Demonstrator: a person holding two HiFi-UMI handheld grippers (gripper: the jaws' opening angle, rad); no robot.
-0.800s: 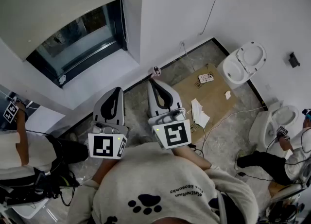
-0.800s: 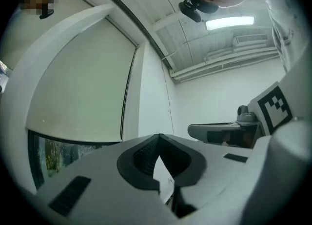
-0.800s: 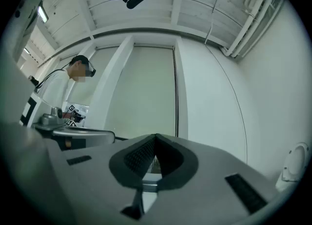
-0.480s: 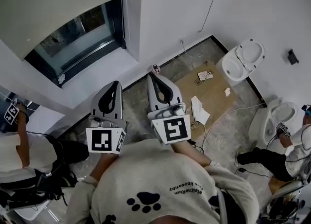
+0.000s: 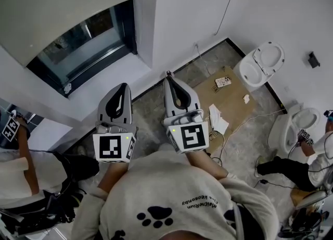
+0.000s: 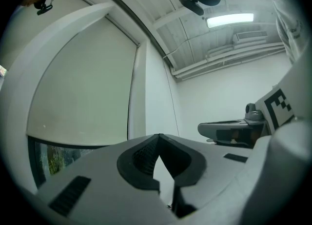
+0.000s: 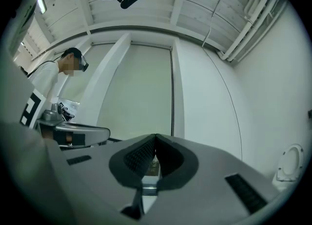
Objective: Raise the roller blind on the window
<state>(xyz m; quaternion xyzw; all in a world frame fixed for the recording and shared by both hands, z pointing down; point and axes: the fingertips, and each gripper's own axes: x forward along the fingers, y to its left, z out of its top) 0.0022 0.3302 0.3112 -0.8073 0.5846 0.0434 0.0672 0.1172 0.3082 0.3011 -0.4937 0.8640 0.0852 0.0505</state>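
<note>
The left gripper (image 5: 125, 85) and right gripper (image 5: 168, 75), jaws together and empty, have edged nearer the roller blind (image 5: 57, 4), which is not yet raised.

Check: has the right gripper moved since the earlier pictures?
Yes. The right gripper went slightly forward, toward the white wall; its tip now reaches the wall's foot.

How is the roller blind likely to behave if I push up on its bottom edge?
The roller blind hangs as a thin, flat sheet, so it would probably flex or buckle rather than wind up. Its bottom edge looks straight, perhaps weighted by a bar, yet likely light. The left gripper and right gripper are shut, holding nothing.
</note>
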